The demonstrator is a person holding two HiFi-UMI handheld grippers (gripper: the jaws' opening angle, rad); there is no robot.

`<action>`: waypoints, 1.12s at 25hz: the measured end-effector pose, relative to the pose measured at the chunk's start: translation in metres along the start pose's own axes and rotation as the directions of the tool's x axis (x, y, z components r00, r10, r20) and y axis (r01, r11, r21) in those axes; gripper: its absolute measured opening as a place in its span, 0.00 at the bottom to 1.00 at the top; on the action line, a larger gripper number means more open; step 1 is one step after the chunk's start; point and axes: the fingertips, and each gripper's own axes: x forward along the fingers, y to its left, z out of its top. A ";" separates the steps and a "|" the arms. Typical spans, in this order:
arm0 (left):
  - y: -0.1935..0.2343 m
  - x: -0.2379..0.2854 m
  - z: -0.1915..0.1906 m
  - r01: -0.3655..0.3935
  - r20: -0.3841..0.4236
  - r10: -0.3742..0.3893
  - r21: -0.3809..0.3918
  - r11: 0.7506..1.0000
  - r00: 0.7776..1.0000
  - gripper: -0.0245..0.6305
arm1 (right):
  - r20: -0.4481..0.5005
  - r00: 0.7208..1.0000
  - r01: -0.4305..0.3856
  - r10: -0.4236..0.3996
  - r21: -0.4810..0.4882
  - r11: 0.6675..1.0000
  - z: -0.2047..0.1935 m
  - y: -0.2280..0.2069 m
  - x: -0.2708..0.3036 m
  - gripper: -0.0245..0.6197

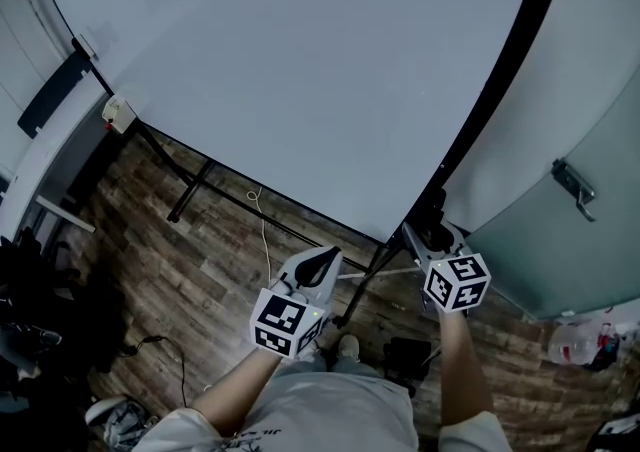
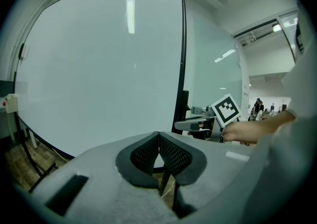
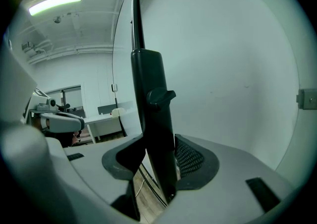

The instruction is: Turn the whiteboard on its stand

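The whiteboard [image 1: 300,70] is standing upright on its stand [image 1: 190,190], facing us; our right gripper [image 3: 158,166] is gripping the black post [image 3: 148,134] at its edge (just below a knob [image 3: 161,96]); our left gripper [image 2: 159,151] is hovering, jaws pressed together, holding nothing. Turning one-handed, we are risking the post slipping, or the stand catching the cord [image 1: 262,225].

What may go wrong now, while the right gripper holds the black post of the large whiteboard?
1. Only the right gripper is shut on the black upright post; the left gripper is shut on nothing, so the large white whiteboard may swing unevenly.
2. The frosted glass door stands close beside that post; the turning board edge might strike it.
3. A thin white cable runs below the board and could catch.
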 end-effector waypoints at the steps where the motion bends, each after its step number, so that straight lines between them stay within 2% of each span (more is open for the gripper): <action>1: -0.001 0.000 0.000 0.002 0.001 -0.002 0.001 1.000 1.000 0.05 | -0.005 1.000 0.004 -0.004 -0.008 1.000 -0.001 0.000 -0.003 0.30; 4: -0.004 -0.003 -0.002 0.007 0.000 -0.007 0.003 1.000 1.000 0.05 | -0.014 1.000 0.027 -0.027 -0.028 0.999 -0.002 0.000 -0.017 0.30; 10: -0.002 -0.008 -0.004 0.009 -0.003 -0.009 -0.004 1.000 1.000 0.05 | 0.005 0.998 0.055 -0.055 0.016 0.998 0.001 0.015 -0.042 0.29; 13: -0.003 -0.008 -0.003 0.010 -0.004 -0.010 0.000 1.000 1.000 0.05 | 0.003 0.999 0.052 -0.053 0.034 0.998 0.003 0.030 -0.050 0.18; 19: -0.010 -0.016 -0.002 0.007 0.006 -0.007 -0.005 1.000 1.000 0.05 | -0.017 1.000 0.026 -0.026 0.010 1.000 0.004 0.065 -0.059 0.07; 28: -0.001 -0.045 -0.016 -0.040 -0.021 0.039 -0.043 0.998 0.999 0.05 | -0.050 0.998 -0.034 0.034 -0.002 0.999 -0.008 0.122 -0.058 0.05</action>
